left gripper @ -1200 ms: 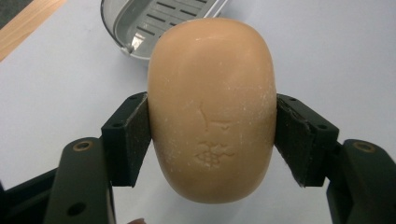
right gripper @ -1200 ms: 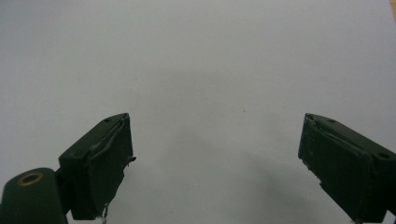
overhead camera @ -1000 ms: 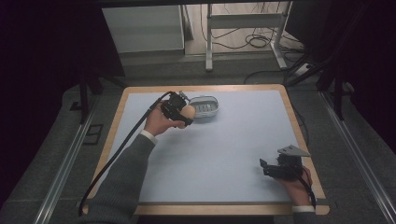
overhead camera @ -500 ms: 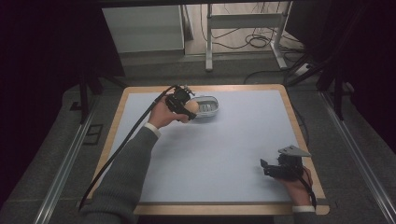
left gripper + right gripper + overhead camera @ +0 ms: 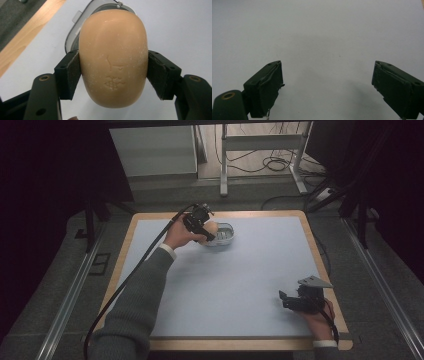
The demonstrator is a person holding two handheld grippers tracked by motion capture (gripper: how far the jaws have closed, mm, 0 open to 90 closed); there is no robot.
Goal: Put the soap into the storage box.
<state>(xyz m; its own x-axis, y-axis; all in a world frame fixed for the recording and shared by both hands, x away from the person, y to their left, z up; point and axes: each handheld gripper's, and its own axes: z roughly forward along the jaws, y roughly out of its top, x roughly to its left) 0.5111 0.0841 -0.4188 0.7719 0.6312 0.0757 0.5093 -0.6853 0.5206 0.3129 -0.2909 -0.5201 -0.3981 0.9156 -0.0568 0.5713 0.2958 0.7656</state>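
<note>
Fingers (image 5: pixel 209 234) of left gripper (image 5: pixel 200 222) pinch tan soap bar (image 5: pixel 212 228) over clear dish (image 5: pixel 223 234) at tabletop (image 5: pixel 240 285) far edge; left gripper view: pads clamp soap's sides; right gripper view: right gripper (image 5: pixel 327 87) fingers spread, nothing between.

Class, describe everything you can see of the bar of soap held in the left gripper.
The bar of soap is a smooth, rounded oval, tan-peach in colour, with a matte, waxy look. A faint stamped mark and a few pale scuffs show on its upper face. It looks whole and dry. The left gripper clamps it across its width, one of the black fingers pressing each long side. It is held off the table, over the near edge of a grey soap dish at the far side of the pale blue table top.
</note>
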